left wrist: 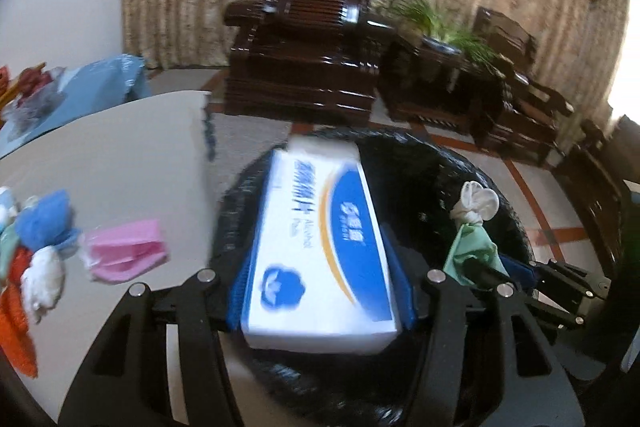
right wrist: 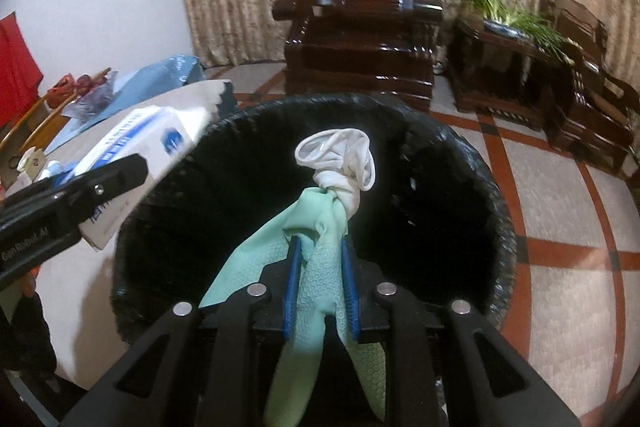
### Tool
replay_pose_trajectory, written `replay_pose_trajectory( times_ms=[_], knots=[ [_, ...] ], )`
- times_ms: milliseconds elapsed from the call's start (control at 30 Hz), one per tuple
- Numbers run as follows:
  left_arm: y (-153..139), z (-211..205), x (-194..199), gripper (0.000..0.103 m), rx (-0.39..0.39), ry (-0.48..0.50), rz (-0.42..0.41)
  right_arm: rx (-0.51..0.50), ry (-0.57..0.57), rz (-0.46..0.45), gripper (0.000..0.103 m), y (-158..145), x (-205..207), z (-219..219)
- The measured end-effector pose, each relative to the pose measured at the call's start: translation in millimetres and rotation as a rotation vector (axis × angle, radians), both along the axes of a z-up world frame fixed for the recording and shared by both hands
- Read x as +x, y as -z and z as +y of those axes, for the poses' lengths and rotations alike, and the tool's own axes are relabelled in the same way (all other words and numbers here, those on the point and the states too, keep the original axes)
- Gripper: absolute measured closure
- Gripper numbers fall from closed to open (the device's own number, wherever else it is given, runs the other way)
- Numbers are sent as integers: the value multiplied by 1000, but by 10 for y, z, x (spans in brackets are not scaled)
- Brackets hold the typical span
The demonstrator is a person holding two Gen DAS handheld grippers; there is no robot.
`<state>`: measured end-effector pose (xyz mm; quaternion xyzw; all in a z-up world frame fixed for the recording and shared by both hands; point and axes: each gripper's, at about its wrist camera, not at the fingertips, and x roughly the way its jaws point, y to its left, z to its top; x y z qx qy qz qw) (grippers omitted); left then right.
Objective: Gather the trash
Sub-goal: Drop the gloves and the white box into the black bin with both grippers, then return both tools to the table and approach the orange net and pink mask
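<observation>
My left gripper [left wrist: 320, 247] is shut on a white and blue box of alcohol pads [left wrist: 320, 235], held lengthwise over the black-lined trash bin [left wrist: 440, 155]. In the right wrist view the box [right wrist: 160, 135] sits over the bin's left rim, with a left finger [right wrist: 100, 183] across it. My right gripper [right wrist: 320, 247] is shut on a pale green rubber glove [right wrist: 320, 279] with a knotted white cuff, above the bin's [right wrist: 440, 187] dark opening. In the left wrist view the glove [left wrist: 472, 251] hangs at the right, over the bin.
A white table [left wrist: 120, 147] left of the bin carries a pink wrapper [left wrist: 124, 251] and a pile of blue, white and orange scraps [left wrist: 40, 239]. Beyond stand a dark wooden armchair [left wrist: 304, 67], a side table with a plant [left wrist: 440, 27] and a curtain.
</observation>
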<state>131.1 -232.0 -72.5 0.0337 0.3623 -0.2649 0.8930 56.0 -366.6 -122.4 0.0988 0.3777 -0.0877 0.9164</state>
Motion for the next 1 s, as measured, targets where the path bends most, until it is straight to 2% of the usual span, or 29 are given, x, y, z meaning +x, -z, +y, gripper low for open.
replay_pose_trajectory(
  times_ms=[67,133,267,333,400,500,633,833,1000],
  knots=[
    [49,-72,10,44,-4,25,17,-4,11,9,77,40,-25,-43],
    [84,-99,17,34,-7,35,26,-7,14,8,74,50,-61,-52],
    [98,9,-12,29,-15,26,31,-27,18,0,52,27,-122,-38],
    [64,136,-17,24,-20,-9,24,-31,20,-15,38,-13,-136,-22],
    [9,311,-53,17,-24,-49,14,-36,19,-40,19,-84,-138,27],
    [-74,576,-85,13,-25,-105,-8,-39,4,-82,6,-209,-90,166],
    [-188,993,-156,12,10,-193,-60,-19,-50,-118,6,-320,-17,386],
    [-320,1760,-269,12,88,-361,-136,-22,-187,-177,6,-455,149,955],
    [-339,2425,-295,12,125,-492,-134,-1,-302,-224,6,-504,281,1439]
  ],
)
